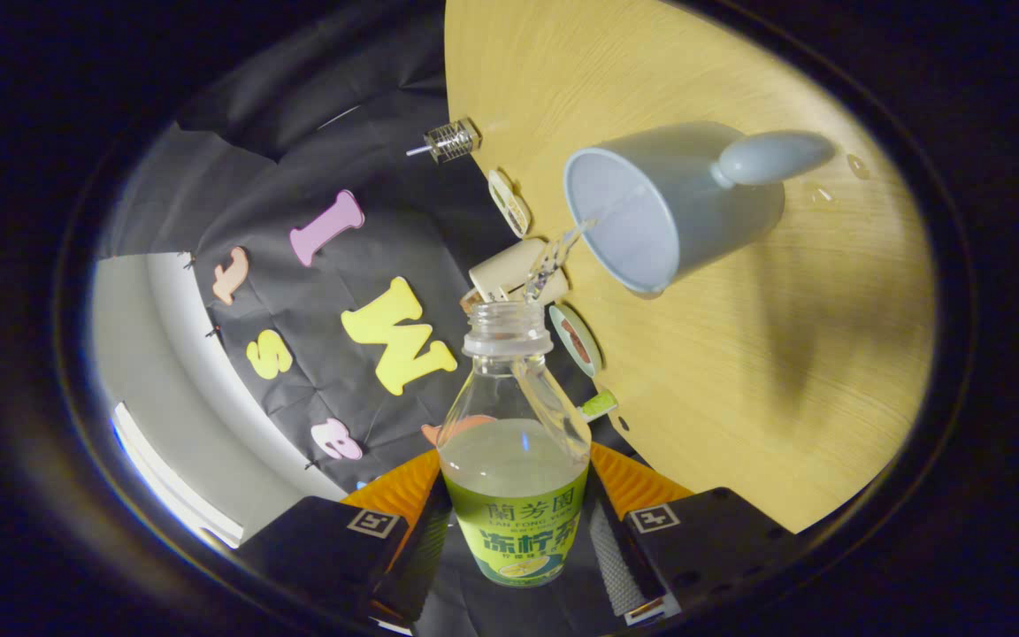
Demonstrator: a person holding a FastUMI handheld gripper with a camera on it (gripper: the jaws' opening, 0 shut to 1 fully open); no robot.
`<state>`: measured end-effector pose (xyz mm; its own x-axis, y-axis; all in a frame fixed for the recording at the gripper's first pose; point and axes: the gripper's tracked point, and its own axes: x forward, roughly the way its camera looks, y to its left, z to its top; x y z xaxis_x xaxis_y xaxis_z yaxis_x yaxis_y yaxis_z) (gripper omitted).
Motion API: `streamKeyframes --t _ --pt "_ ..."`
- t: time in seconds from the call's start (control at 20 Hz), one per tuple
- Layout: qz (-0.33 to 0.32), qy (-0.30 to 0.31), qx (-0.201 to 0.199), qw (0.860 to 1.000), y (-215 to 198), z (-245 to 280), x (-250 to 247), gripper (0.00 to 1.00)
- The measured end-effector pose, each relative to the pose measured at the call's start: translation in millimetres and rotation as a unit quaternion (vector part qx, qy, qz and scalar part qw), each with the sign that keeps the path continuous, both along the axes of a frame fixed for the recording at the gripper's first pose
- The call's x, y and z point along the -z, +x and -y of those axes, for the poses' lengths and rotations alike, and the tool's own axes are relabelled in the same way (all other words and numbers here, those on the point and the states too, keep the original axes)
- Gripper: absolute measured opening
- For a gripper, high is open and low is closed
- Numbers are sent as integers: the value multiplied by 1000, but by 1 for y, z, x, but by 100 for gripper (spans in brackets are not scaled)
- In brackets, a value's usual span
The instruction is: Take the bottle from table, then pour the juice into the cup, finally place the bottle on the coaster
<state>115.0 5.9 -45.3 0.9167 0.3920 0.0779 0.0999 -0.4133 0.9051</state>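
Gripper [517, 540] of mine pinches bottle [514, 442] w/ both fingers, tilted, thin stream reaching cup [651, 208]. Risk: over-tilt, juice misses rim onto table [739, 372] (droplets there already).

bottle [514, 460] base hidden between jaws, small table-edge items [509, 202] too small to tell

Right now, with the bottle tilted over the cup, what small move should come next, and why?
Probably hold this tilt: the gripper is shut on the bottle, a thin stream reaches the blue cup, and much juice remains.
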Motion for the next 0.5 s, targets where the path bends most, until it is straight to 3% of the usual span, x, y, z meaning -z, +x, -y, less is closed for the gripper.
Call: streamKeyframes --t 0.5 --pt "2 35 -3 999 -1 9 -9 79"
